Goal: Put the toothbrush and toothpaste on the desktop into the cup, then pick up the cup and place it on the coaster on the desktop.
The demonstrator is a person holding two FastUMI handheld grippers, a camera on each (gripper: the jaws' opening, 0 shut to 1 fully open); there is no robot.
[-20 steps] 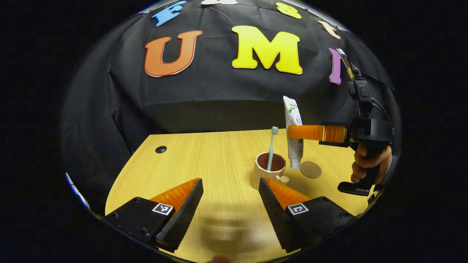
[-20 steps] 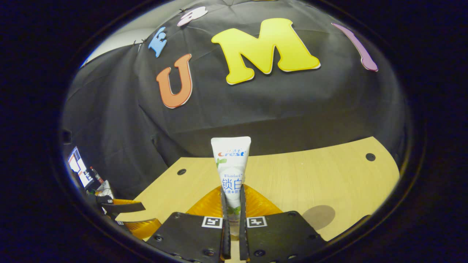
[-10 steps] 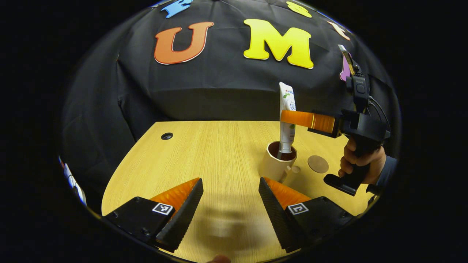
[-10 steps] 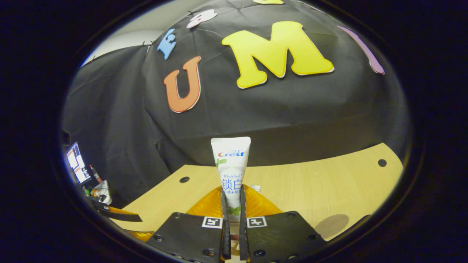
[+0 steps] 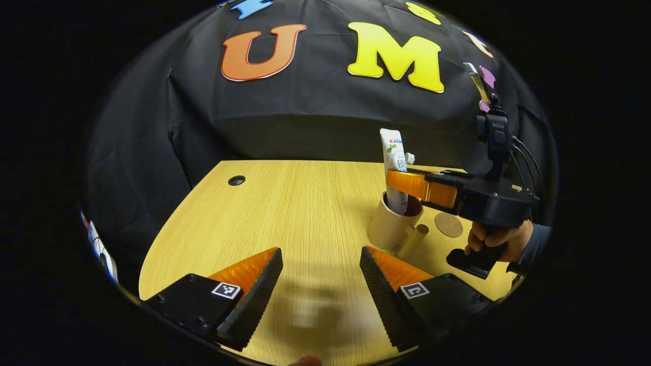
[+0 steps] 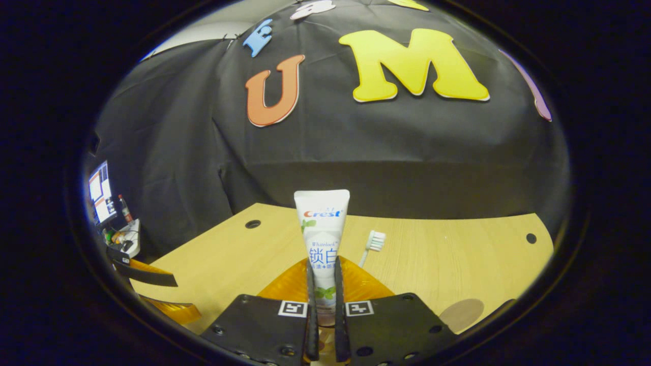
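Right claw (image 6: 324, 325), clamped on the toothpaste tube (image 5: 394, 168), has its lower end inside the cup (image 5: 391, 229) at right of frame, beside the toothbrush (image 6: 374, 244). Next, I judge: release. Left claw (image 5: 320, 284) gapes empty; coaster (image 5: 448, 224) nearby.

monitor (image 6: 97, 190) beside cluttered shelf (image 6: 122, 236)

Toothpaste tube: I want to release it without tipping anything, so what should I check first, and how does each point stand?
1. Toothpaste lower end inside the cup: ok.
2. Tube resting on the cup's bottom: cannot tell, hidden.
3. Right tongs pressing the tube on both sides: ok.
4. Toothbrush in the cup beside the tube: ok.
5. Left tongs open and apart from the cup: ok.
6. Coaster bare, beside the cup: ok.
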